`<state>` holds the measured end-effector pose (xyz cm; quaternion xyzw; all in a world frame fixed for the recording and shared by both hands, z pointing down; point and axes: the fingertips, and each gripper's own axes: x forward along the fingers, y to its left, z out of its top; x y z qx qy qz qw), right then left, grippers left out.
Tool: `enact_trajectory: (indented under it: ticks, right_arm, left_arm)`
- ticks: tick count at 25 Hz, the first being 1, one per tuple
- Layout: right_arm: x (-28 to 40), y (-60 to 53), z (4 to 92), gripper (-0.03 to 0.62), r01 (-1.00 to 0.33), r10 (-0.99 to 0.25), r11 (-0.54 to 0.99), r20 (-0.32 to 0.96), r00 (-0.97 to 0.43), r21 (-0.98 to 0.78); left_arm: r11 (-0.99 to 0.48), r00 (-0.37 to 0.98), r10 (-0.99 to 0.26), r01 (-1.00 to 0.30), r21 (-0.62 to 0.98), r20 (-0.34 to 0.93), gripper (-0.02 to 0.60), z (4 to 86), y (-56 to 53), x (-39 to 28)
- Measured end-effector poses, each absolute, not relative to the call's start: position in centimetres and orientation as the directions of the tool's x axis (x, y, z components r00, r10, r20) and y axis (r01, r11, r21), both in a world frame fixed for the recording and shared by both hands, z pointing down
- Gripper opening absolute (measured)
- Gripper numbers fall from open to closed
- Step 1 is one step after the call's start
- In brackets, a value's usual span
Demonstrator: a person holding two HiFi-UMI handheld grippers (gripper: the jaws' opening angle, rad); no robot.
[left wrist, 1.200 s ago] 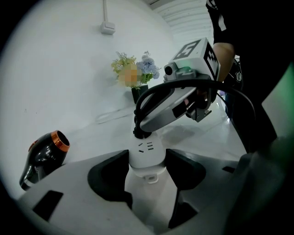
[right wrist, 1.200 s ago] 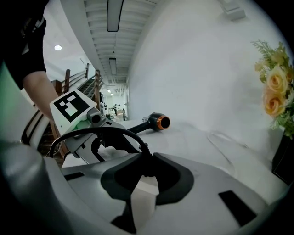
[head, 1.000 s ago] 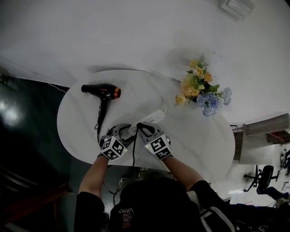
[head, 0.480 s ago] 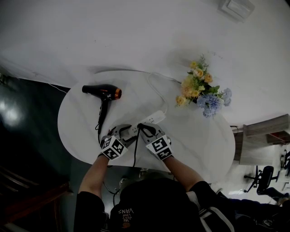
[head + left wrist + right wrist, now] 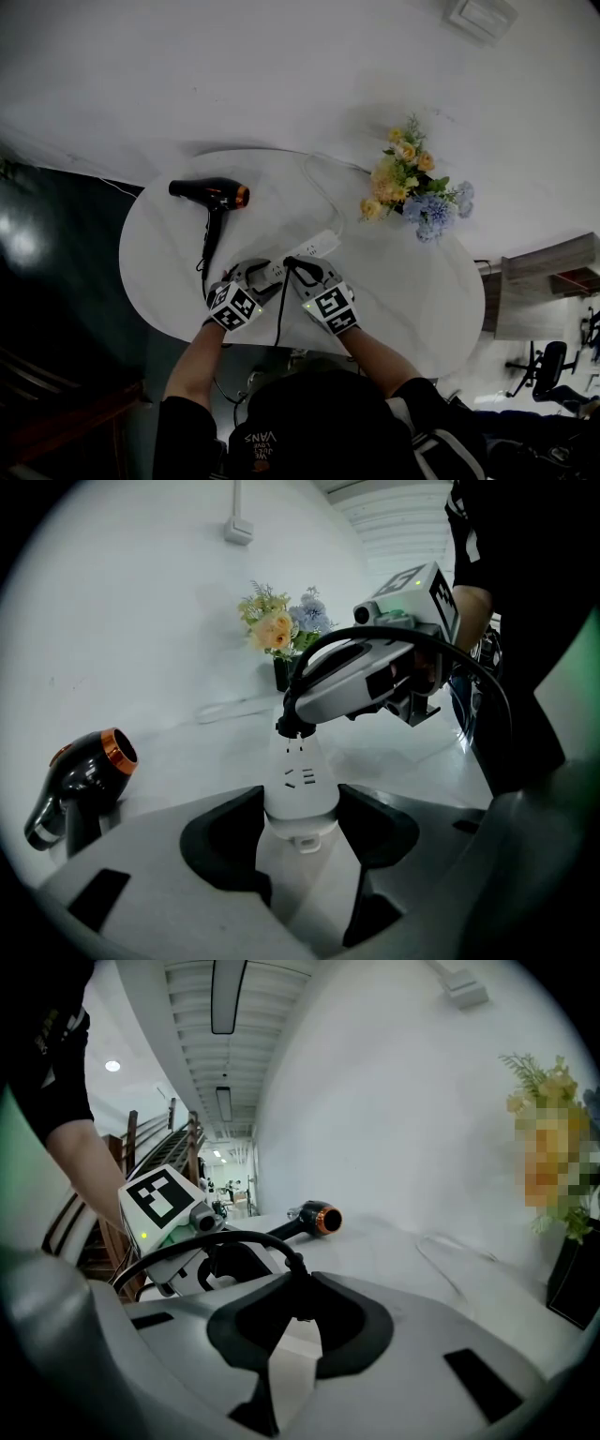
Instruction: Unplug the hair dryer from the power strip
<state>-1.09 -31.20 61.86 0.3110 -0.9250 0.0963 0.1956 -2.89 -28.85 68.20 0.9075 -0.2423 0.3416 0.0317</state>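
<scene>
Change from a second ago: none of note; both tongs, the hair dryer and the power strip in the same places on the table, both grips unchanged.
Left tongs (image 5: 300,803): one; set wide, pads pressed on the two sides of the near end of the power strip (image 5: 314,249), which lies flat on the table (image 5: 403,281).
Right tongs (image 5: 298,1297): one; nearly together, clamped on the black plug (image 5: 294,726) at the strip's far sockets; pins in or out of the socket not to be told.
Hair dryer (image 5: 212,192): one; black with an orange ring at the nozzle, on its side at the table's far left, well apart from the strip, handle toward the person.
Power strip: one; white, oblong, slantwise at the near middle of the table, just ahead of both tongs.
Black cord (image 5: 278,319): one; arches from the plug back over the right tongs, then drops past the table's near edge between the two tongs.
White cable (image 5: 323,183): one; loops from the strip's far end across the table toward the wall.
Flowers (image 5: 412,183): one bunch; yellow and blue, in a dark pot, at the table's far right.
Table: one; white, oval.
</scene>
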Motion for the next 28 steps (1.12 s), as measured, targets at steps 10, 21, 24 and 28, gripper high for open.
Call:
enact_trajectory:
  ticks: [10,21,24,28]
  right_arm:
    - [0.0,-30.1,61.0,0.075,-0.657,-0.577,0.751,0.417,-0.702,-0.066]
    - [1.7,-28.6,58.9,0.075,-0.729,-0.648,0.679,0.395,-0.651,-0.087]
    - [2.2,-28.1,57.9,0.075,-0.748,-0.671,0.658,0.385,-0.634,-0.087]
    - [2.7,-27.2,57.0,0.075,-0.768,-0.694,0.636,0.375,-0.614,-0.081]
  left_arm:
    - [-0.869,0.636,-0.441,-0.478,-0.125,0.634,0.27,67.7,-28.3,-2.8]
    - [-0.82,0.639,-0.539,-0.545,-0.171,0.548,0.267,63.4,-27.7,-3.0]
    - [-0.788,0.637,-0.591,-0.586,-0.186,0.495,0.21,61.4,-27.4,-3.4]
    - [-0.755,0.639,-0.645,-0.619,-0.216,0.419,0.103,58.7,-26.3,-4.0]
